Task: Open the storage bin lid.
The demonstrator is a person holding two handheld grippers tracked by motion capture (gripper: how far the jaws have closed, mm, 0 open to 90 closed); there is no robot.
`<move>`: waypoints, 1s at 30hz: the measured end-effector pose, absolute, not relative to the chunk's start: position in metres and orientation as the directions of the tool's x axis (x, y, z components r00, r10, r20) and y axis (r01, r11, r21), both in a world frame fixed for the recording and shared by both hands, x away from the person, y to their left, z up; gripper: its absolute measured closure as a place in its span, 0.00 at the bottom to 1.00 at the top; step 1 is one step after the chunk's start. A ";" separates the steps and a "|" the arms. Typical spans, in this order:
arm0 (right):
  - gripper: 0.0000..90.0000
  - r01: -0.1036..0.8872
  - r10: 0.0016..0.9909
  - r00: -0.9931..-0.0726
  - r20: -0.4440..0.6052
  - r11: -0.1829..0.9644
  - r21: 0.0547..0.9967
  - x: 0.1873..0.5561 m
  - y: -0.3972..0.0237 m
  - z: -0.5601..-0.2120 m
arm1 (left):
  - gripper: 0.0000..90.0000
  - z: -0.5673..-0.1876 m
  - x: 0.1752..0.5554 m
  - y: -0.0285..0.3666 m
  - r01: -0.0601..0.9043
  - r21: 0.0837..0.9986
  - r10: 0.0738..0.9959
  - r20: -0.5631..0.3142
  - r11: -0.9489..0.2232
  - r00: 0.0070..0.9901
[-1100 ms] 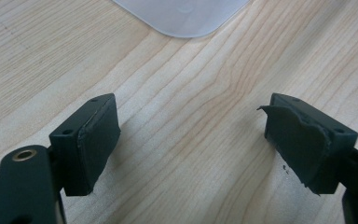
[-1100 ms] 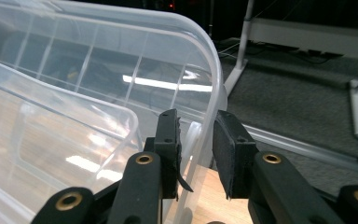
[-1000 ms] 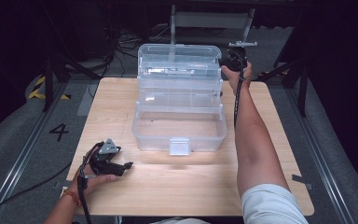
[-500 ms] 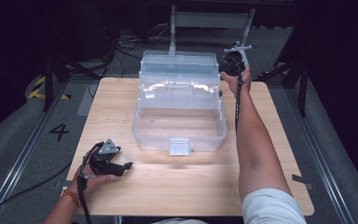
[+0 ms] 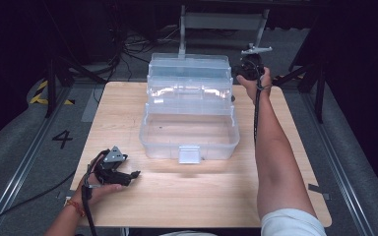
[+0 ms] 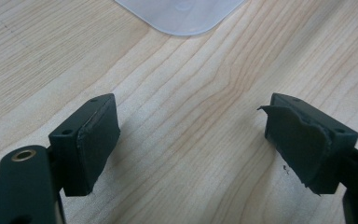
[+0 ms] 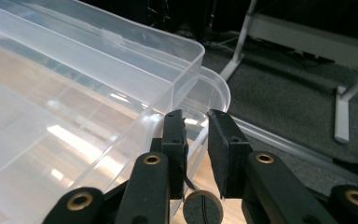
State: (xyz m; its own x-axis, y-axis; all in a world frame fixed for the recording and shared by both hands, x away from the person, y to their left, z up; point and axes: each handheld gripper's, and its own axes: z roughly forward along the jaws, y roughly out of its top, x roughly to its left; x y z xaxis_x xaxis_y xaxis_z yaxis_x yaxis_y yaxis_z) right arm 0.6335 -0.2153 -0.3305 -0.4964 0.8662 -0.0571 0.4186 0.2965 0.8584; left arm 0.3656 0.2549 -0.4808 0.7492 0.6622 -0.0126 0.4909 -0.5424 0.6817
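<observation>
Black two-jaw left gripper with grey three-cornered plate, black cable trailing from right gripper, white short sleeve, orange wristband

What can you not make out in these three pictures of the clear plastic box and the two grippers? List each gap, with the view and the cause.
- High view: the right gripper fingers, too small and dark against the clear box.
- Right gripper view: whether the fingers pinch the box rim; the see-through plastic blurs the contact.
- Left gripper view: most of the box, cut off by the top edge; one corner shows.
- High view: the left gripper finger gap, too small.

Grey floor, wooden table, dim surroundings.
</observation>
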 end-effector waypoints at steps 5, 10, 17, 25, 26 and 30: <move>0.84 0.393 0.863 -0.502 -0.058 0.287 0.874 0.614 -0.225 -0.318 | 0.20 -0.481 0.366 0.255 0.494 0.683 0.662 -0.021 -0.538 0.749; 0.84 0.367 0.854 -0.516 -0.064 0.288 0.885 0.590 -0.235 -0.312 | 0.20 -0.481 0.366 0.254 0.494 0.683 0.662 -0.020 -0.538 0.749; 0.81 0.360 0.836 -0.541 -0.093 0.330 0.873 0.563 -0.249 -0.304 | 0.20 -0.481 0.366 0.254 0.495 0.683 0.664 -0.020 -0.537 0.748; 0.79 0.358 0.822 -0.561 -0.097 0.347 0.867 0.538 -0.261 -0.308 | 0.20 -0.481 0.366 0.254 0.498 0.682 0.663 -0.025 -0.535 0.748; 0.78 0.356 0.819 -0.564 -0.102 0.353 0.865 0.535 -0.262 -0.309 | 0.20 -0.481 0.366 0.254 0.499 0.682 0.664 -0.025 -0.535 0.747; 0.73 0.356 0.811 -0.576 -0.107 0.366 0.860 0.517 -0.271 -0.313 | 0.20 -0.482 0.366 0.253 0.498 0.687 0.668 -0.024 -0.529 0.744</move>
State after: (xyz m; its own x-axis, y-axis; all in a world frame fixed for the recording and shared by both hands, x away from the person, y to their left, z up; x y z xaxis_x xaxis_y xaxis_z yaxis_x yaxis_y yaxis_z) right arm 0.5171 -0.2706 -0.3127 -0.5756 0.8107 -0.1071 0.3560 0.3663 0.8597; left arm 0.3657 0.2532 -0.4820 0.7439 0.6678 -0.0243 0.4976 -0.5294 0.6871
